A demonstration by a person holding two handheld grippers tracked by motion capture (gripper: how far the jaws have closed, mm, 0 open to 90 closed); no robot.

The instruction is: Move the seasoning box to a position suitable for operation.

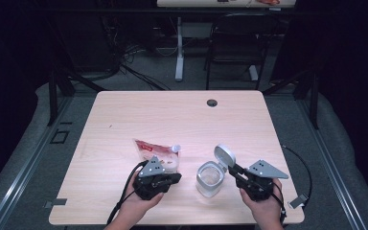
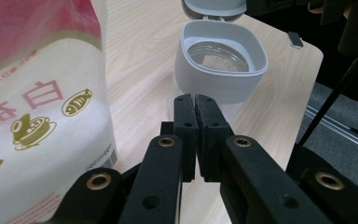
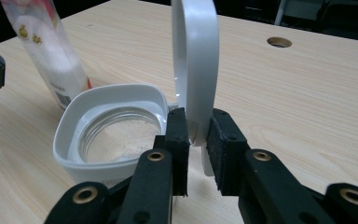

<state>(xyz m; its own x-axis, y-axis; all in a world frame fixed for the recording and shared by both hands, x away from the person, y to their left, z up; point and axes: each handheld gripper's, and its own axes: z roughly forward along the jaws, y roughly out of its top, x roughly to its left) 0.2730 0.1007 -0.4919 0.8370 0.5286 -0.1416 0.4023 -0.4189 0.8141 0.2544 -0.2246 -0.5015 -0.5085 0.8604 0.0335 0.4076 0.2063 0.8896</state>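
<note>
Black jaws of the right gripper point(image 3: 196, 140) pinch the upright hinged lid point(image 3: 196, 70), its long axis vertical; the open jar point(image 1: 209, 178) sits at nine o'clock. Left gripper point(image 2: 196, 121), closed and empty, rests beside the pouch point(image 1: 157, 154).

bag point(image 1: 159, 154) left of jar point(image 1: 209, 179) | lid point(image 1: 224, 155) upright behind jar | both on table point(image 1: 172, 115)

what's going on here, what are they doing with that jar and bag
A person works at a wooden table with a gripper in each hand. The right gripper has its fingers around the raised flip lid of a small jar, which stands open with a little pale powder inside. The left gripper is shut and empty beside a red and white bag.
</note>
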